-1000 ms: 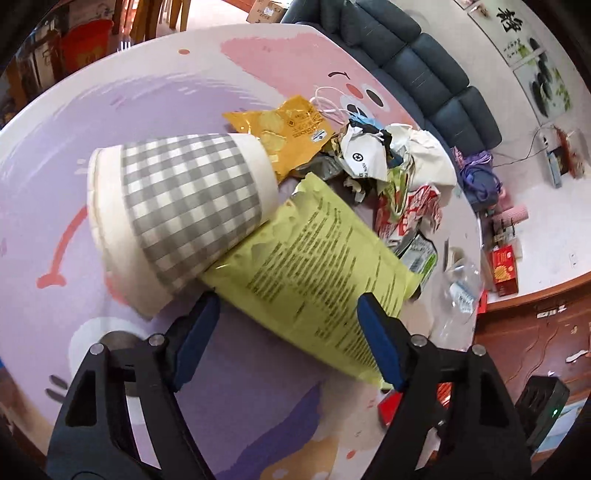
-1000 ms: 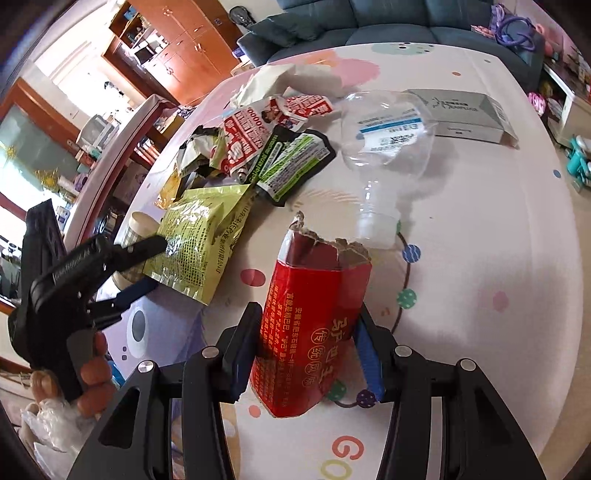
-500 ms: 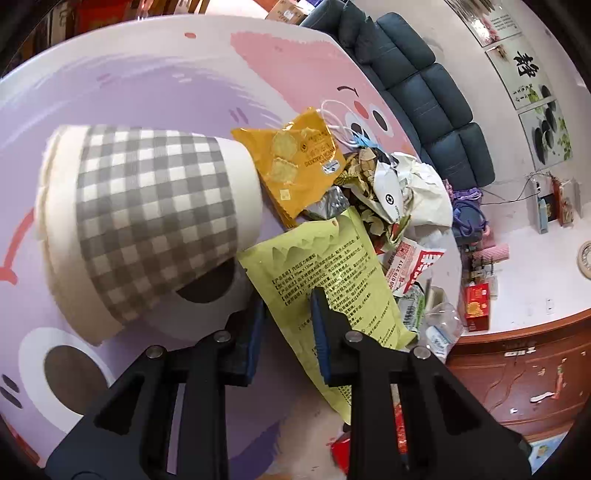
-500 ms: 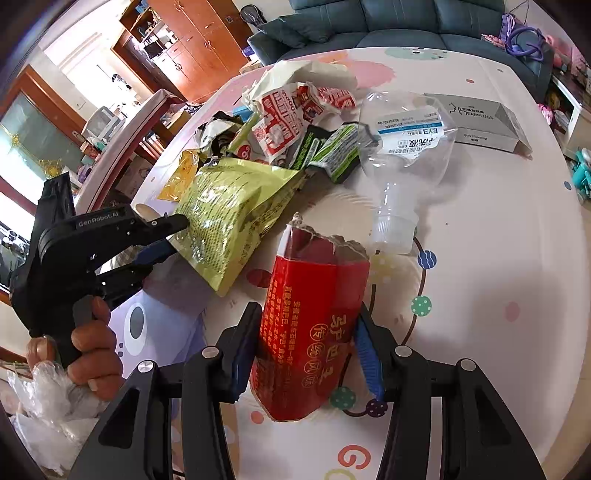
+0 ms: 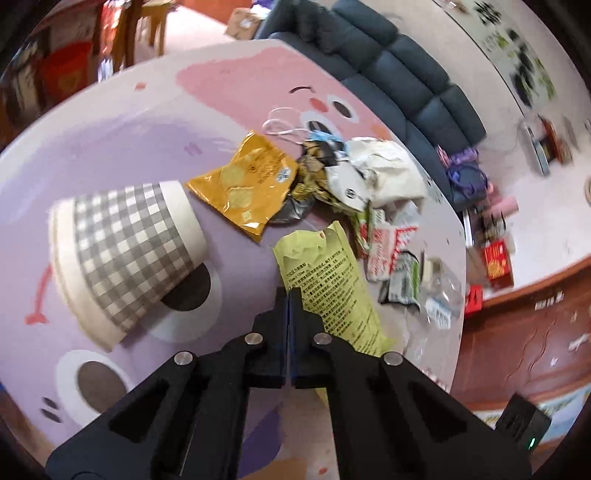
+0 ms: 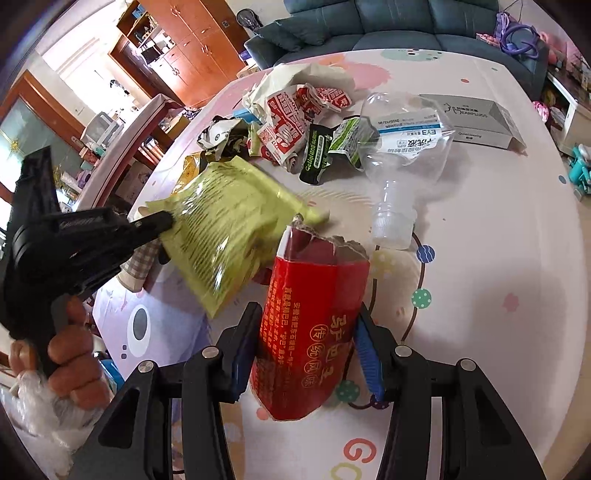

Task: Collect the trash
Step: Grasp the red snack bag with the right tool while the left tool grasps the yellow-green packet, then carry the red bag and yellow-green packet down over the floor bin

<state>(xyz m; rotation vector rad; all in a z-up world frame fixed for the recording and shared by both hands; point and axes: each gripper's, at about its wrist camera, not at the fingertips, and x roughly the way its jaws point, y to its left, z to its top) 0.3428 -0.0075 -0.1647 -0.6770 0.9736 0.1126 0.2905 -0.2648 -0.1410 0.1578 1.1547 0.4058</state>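
The left tongs (image 5: pixel 288 295) are squeezed tight together on one edge of a yellow-green bag (image 5: pixel 328 284). In the right wrist view the bag (image 6: pixel 229 225) hangs out from the tip of the left tongs (image 6: pixel 162 221) and looks lifted off the desk (image 6: pixel 498 258). The bag is blurry there. A hand (image 6: pixel 70 354) grips the handle of the left tongs, with some crinkly clear plastic (image 6: pixel 33 410) just under it.

The right tongs (image 6: pixel 306 347) are partly open and pinch a torn red packet (image 6: pixel 314 332) from both sides. The red packet stands up, with its ripped end on top. It sits right beside the yellow-green bag.

A checked paper cup (image 5: pixel 125 254) lies on its side on the desk, to the left of the yellow-green bag. An orange snack bag (image 5: pixel 247 184) lies flat just past the cup. Farther back from the yellow-green bag is a heap of crumpled wrappers (image 5: pixel 354 177). A squashed clear bottle (image 6: pixel 402 147) lies behind the red packet with its cap end toward the tongs. A grey box (image 6: pixel 469 118) lies just behind the bottle. A dark blue sofa (image 6: pixel 399 22) stands past the far edge of the desk.
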